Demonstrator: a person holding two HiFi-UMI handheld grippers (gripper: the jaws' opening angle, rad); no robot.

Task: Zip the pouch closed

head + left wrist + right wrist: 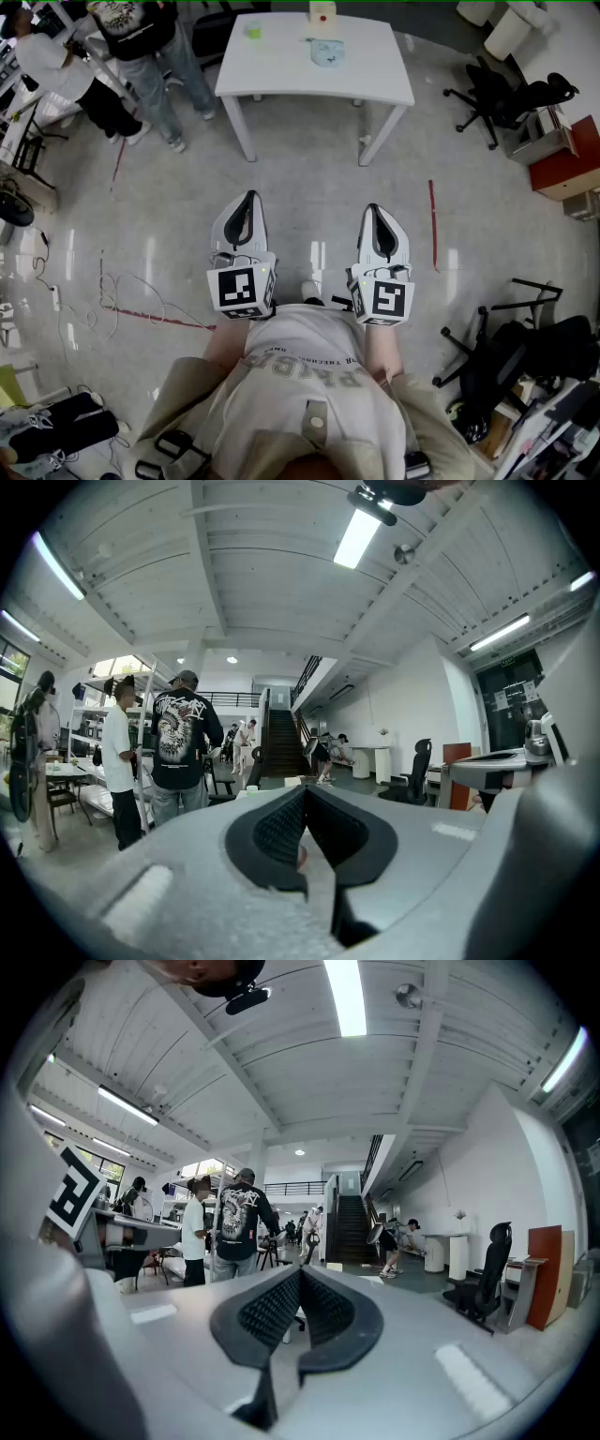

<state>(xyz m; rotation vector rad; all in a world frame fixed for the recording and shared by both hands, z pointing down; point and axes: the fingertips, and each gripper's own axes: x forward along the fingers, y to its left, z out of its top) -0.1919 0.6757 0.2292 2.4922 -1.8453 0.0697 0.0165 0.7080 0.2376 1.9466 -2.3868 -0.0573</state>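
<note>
I held both at waist level. The left claw [248, 199] had its jaws pressed together on nothing, and so did the right claw [374, 211]. The pale blue pouch [328, 53] lay on the white rectangular surface [281, 80], well ahead of both.

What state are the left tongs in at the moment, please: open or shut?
Shut. In the left gripper view, the black pads of the left tongs meet at their tips, with nothing between them.
</note>
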